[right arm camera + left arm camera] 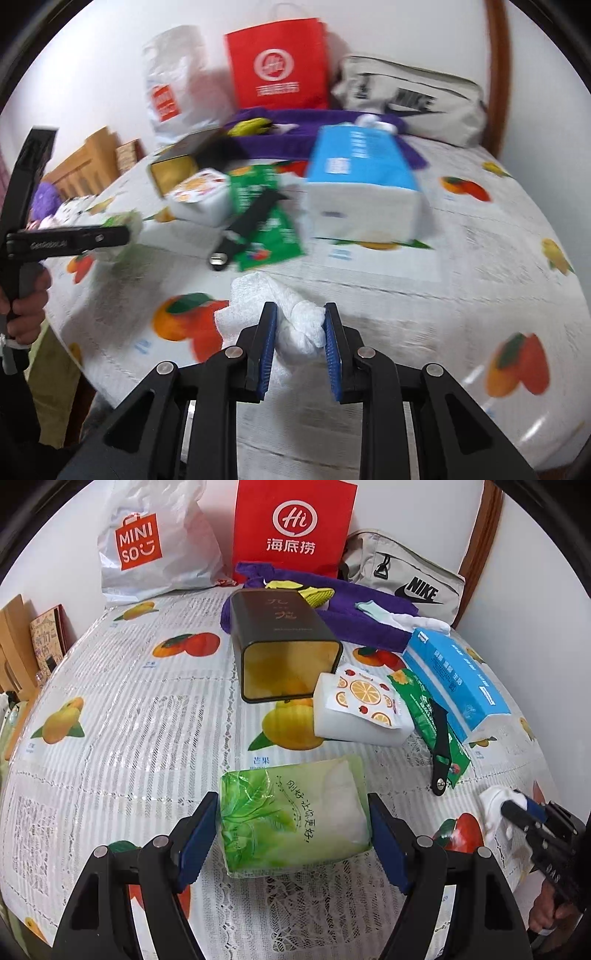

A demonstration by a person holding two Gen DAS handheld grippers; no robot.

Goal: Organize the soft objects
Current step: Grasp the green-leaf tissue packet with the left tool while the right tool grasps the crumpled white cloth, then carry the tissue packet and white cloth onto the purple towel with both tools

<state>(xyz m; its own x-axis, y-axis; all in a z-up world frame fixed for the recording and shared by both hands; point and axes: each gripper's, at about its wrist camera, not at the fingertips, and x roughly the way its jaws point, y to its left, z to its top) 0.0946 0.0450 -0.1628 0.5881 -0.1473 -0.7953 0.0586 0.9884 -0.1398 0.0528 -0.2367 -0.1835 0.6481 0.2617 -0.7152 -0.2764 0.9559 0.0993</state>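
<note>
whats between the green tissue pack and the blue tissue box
In the left wrist view, between green tissue pack and blue tissue box: white sponge block, green packet.

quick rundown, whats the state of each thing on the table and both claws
left claw: open, straddling the green tissue pack
green tissue pack: flat on the table, not gripped
right claw: shut on the white cloth
white cloth: bunched, pinched between the pads
dark tin: on its side, open end toward the camera
blue tissue box: lying flat
orange-print pack: lying flat
red bag: upright against the wall
</note>
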